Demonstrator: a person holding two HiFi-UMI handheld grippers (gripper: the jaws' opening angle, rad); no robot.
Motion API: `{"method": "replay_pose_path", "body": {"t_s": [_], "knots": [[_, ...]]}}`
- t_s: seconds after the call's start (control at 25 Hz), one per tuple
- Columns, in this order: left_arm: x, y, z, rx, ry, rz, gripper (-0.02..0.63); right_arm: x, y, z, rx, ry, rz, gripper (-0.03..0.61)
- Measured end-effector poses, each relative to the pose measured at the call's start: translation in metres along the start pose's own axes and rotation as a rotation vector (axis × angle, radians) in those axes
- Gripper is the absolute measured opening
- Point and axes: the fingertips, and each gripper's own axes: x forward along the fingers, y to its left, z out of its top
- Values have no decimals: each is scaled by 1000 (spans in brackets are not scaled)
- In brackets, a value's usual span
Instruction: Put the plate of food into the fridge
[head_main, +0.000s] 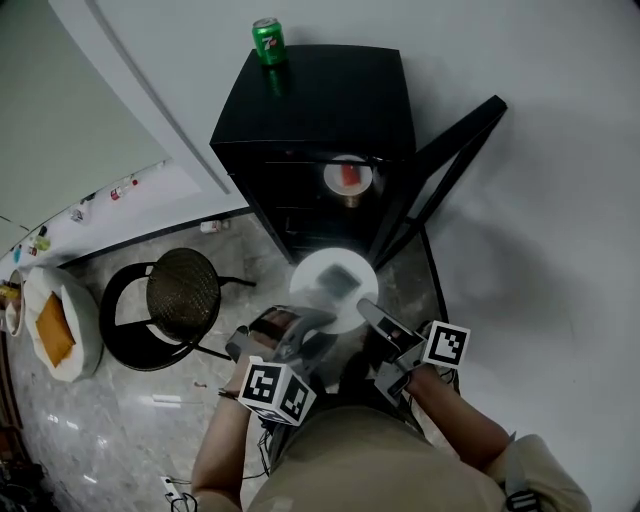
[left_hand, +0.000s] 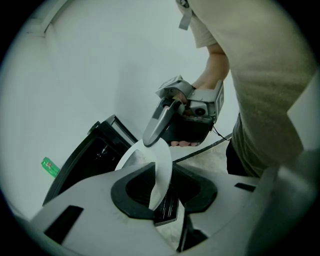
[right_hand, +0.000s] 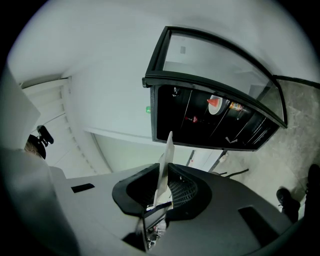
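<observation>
Lived-in room, mini fridge (head_main: 320, 105), round chair (head_main: 183, 292)

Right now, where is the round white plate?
In the centre of the head view, the round white plate is held between the left gripper and the right gripper, just in front of the open black fridge.

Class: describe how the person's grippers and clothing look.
The left gripper and right gripper are grey with black jaw pads; each carries a white cube with black square markers. A black cable leaves the right one. The shirt is beige, short-sleeved.
</observation>
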Motion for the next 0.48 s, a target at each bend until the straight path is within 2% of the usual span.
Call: {"method": "replay_pose_path", "body": {"t_s": [0.2, 0.48], "knots": [[-8, 3, -28, 6, -6, -5, 91, 24, -7, -15, 25, -29, 2, 58], [-21, 0, -70, -26, -32, -23, 91, 56, -19, -42, 51, -42, -37, 58]]}}
